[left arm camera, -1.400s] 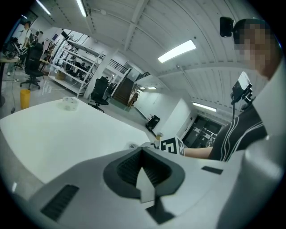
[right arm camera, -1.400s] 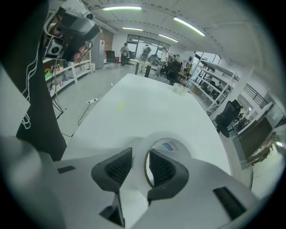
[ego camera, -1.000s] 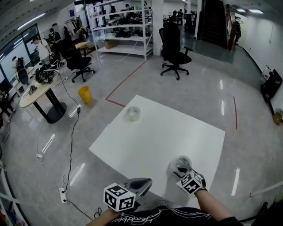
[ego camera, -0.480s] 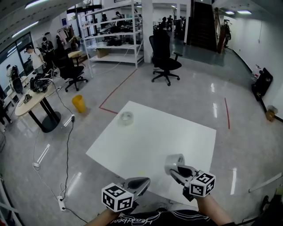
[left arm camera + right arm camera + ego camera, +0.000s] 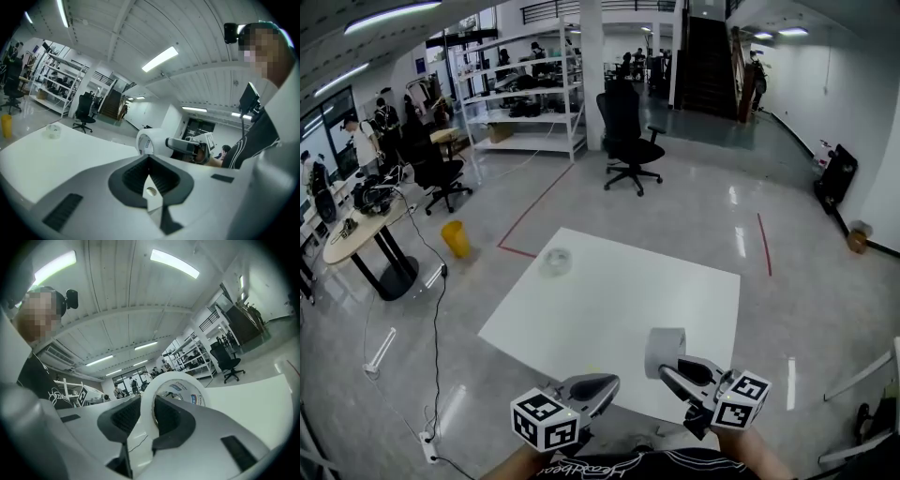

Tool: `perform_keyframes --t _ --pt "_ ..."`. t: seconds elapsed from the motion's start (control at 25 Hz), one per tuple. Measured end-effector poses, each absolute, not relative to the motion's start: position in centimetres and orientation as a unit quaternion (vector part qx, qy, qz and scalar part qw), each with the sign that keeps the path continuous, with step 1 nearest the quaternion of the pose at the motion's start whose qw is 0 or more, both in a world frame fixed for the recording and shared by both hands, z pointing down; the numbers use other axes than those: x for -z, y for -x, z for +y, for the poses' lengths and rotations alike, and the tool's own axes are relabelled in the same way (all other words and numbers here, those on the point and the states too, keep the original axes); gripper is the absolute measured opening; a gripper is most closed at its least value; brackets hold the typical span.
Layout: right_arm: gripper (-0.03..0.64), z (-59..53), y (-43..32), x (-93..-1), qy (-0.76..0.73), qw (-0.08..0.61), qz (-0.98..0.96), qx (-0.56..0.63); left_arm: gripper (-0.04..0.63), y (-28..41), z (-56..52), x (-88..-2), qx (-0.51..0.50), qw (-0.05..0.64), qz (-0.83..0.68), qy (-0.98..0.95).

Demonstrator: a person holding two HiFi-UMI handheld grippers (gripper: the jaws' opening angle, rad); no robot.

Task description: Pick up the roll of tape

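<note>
A white roll of tape hangs in the air above the near edge of the white tabletop, and my right gripper is shut on its wall. In the right gripper view the roll stands upright, one pad inside its ring and one outside, at my right gripper. My left gripper is shut and empty, left of the roll and apart from it. The left gripper view shows its closed jaws and the held roll beyond them.
A second, clear roll of tape lies at the tabletop's far left part. On the floor beyond are a yellow bin, a red floor line, an office chair, shelves and a round table with cables.
My right gripper has lifted the white roll off the tabletop and rolled, so the roll now stands upright in the air. The left gripper rose a little.
</note>
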State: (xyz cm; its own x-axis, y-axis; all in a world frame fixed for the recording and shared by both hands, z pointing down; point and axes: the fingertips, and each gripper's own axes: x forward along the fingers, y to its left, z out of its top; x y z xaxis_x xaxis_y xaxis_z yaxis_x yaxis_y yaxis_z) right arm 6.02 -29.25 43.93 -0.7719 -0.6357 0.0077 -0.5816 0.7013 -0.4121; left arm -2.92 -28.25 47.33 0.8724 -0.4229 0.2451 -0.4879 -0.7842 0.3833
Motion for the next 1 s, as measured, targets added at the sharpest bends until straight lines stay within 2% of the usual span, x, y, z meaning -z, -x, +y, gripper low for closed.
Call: perform_keyframes --t 1.0 --pt "0.094 -25.6 -7.3 -44.0 0.349 0.047 0.920 0.173 0.003 0.9 -24.9 -46.2 -0.069 0.207 -0.224 -0.950"
